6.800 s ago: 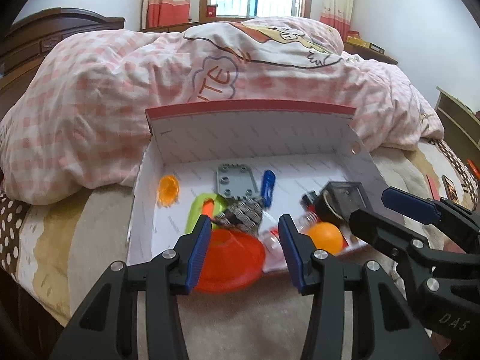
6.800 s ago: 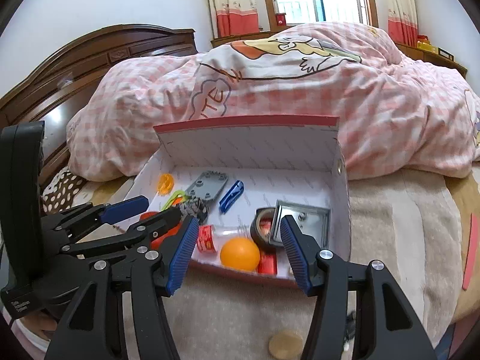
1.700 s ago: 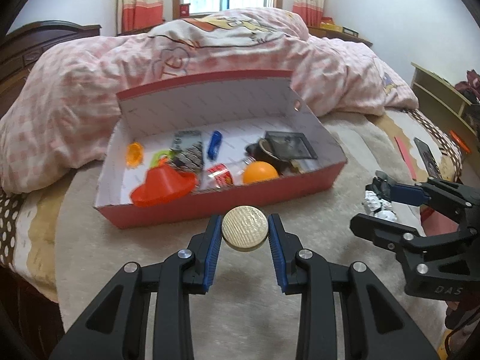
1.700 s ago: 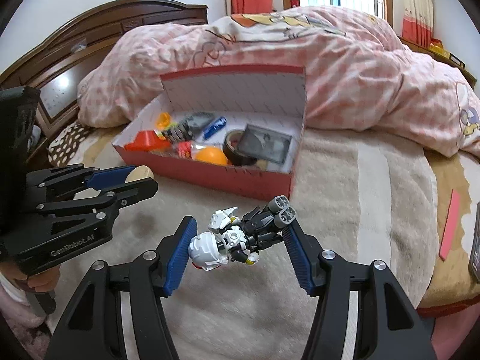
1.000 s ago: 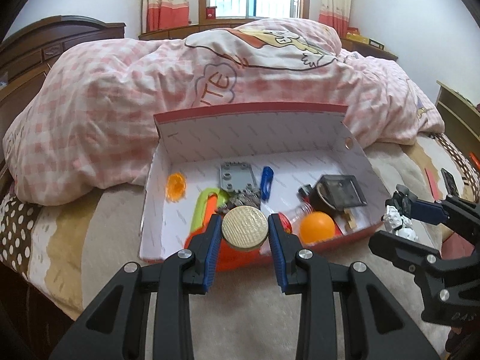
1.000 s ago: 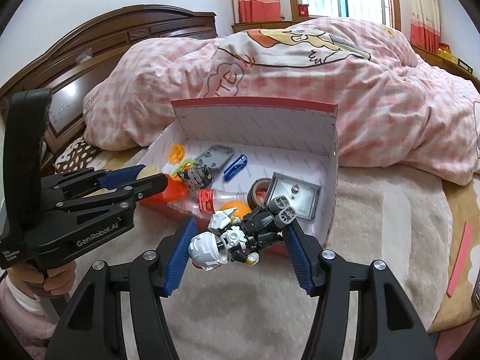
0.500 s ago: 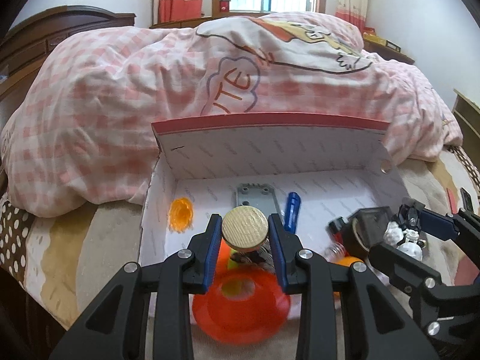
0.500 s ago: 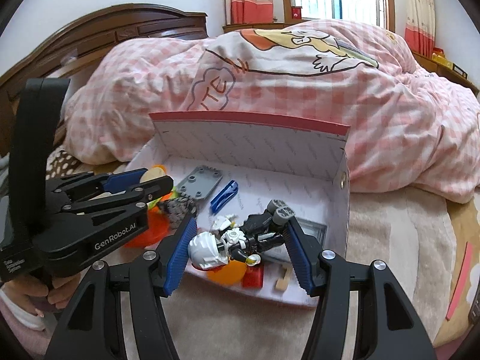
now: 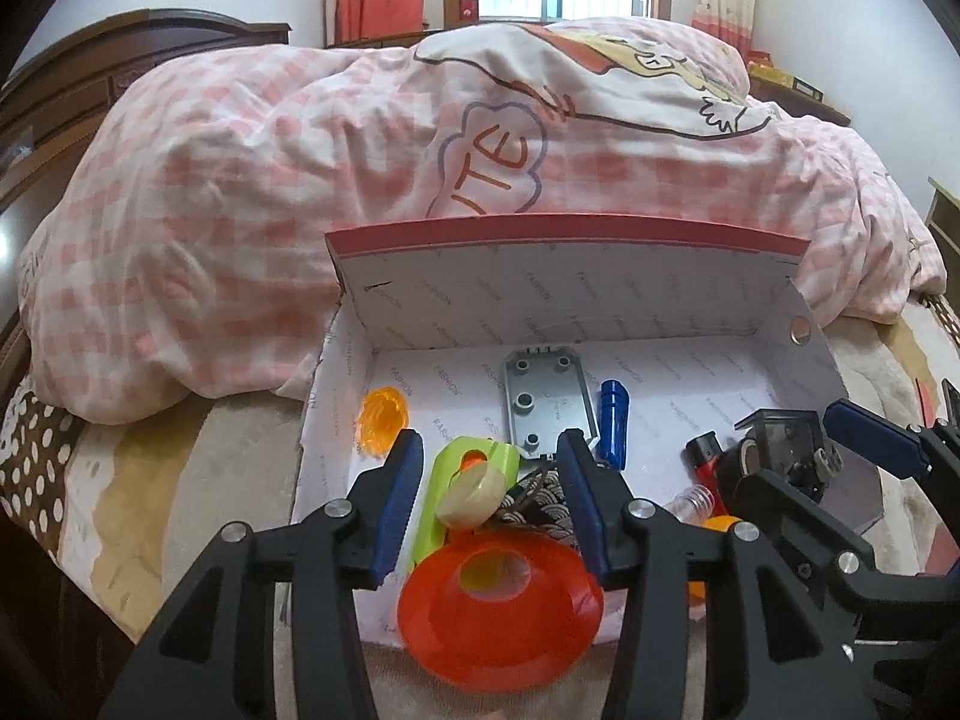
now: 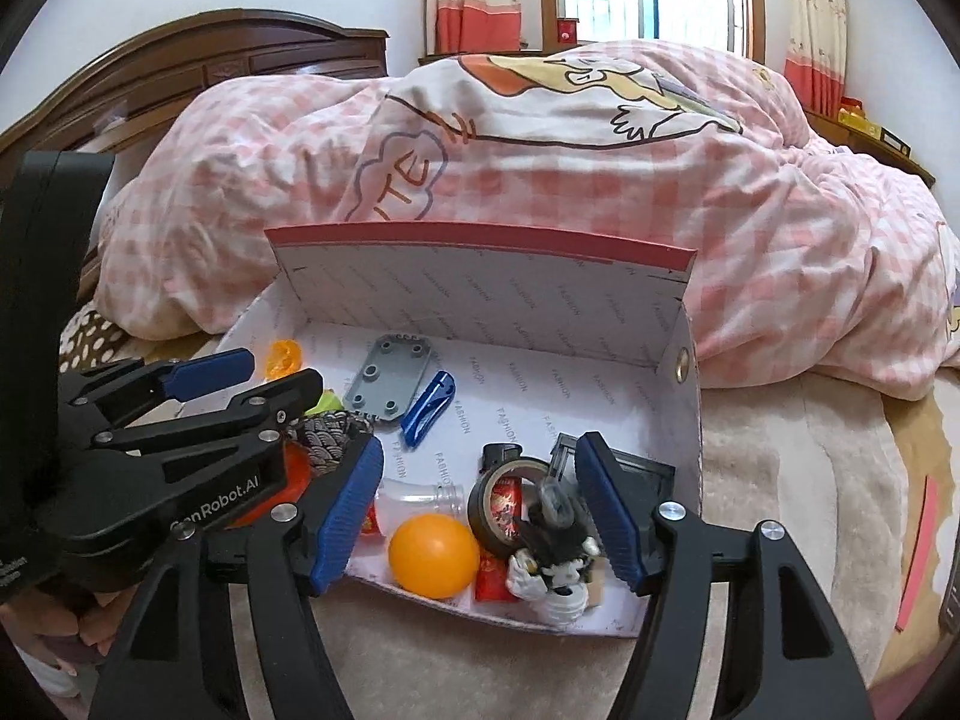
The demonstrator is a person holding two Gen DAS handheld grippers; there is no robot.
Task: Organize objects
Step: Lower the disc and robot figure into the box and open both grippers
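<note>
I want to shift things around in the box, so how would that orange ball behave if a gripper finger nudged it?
The orange ball is smooth and round, so it would probably roll at a light touch. It looks hollow and light, likely skidding away rather than resisting. The black tape roll and clear bottle sit close by and may stop it inside the box.

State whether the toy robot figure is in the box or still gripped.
In the box: the toy robot figure lies by the orange ball, right gripper open.

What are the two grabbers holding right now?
Nothing. The left gripper and right gripper are both open; the wooden disc and toy robot are in the box.
</note>
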